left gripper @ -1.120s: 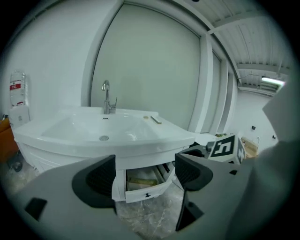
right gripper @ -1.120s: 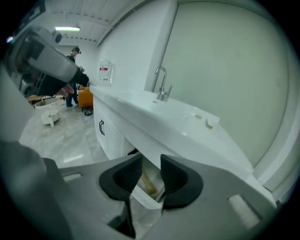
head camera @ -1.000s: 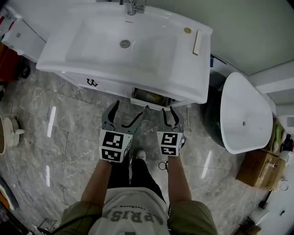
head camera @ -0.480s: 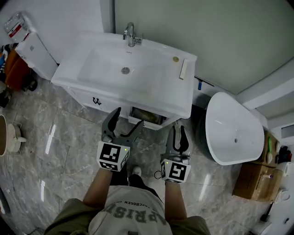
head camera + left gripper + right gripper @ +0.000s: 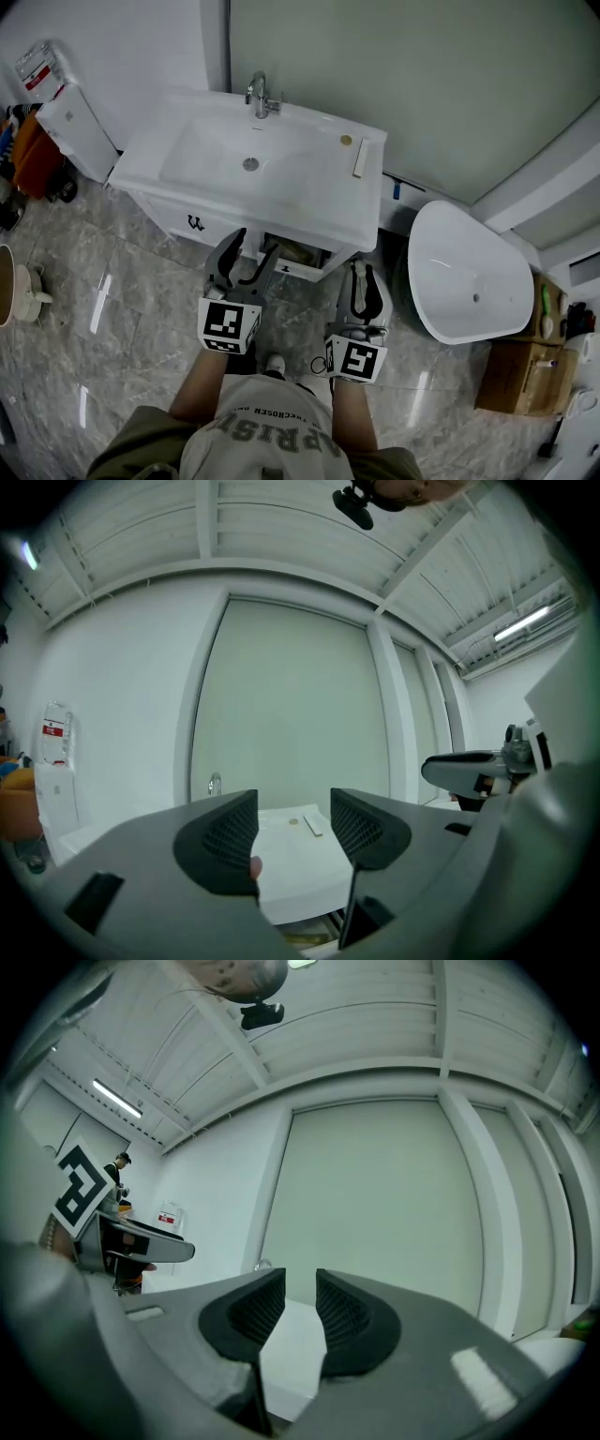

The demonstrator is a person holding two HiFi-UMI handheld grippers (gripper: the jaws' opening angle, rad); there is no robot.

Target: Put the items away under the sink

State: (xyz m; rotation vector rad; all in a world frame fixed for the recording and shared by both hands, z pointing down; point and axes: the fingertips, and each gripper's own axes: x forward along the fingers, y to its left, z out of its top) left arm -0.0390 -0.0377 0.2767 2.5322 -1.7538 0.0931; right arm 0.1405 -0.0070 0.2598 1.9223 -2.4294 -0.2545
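Bar (image 5: 358, 159) and disc (image 5: 346, 141) lie by the sink's (image 5: 281, 211) right edge. They look light, stiff and slick, so we'd pinch the bar mid-length. Our left gripper's (image 5: 251, 246) jaws have just been closing and are still apart, empty. Our right gripper's (image 5: 363, 274) jaws stand narrowly apart, empty. The drawer (image 5: 298, 253) below gapes, with a white tub (image 5: 469, 272) close on the right.

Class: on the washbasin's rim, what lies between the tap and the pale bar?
A small round brass-coloured disc, close beside the pale bar; the head view shows it.
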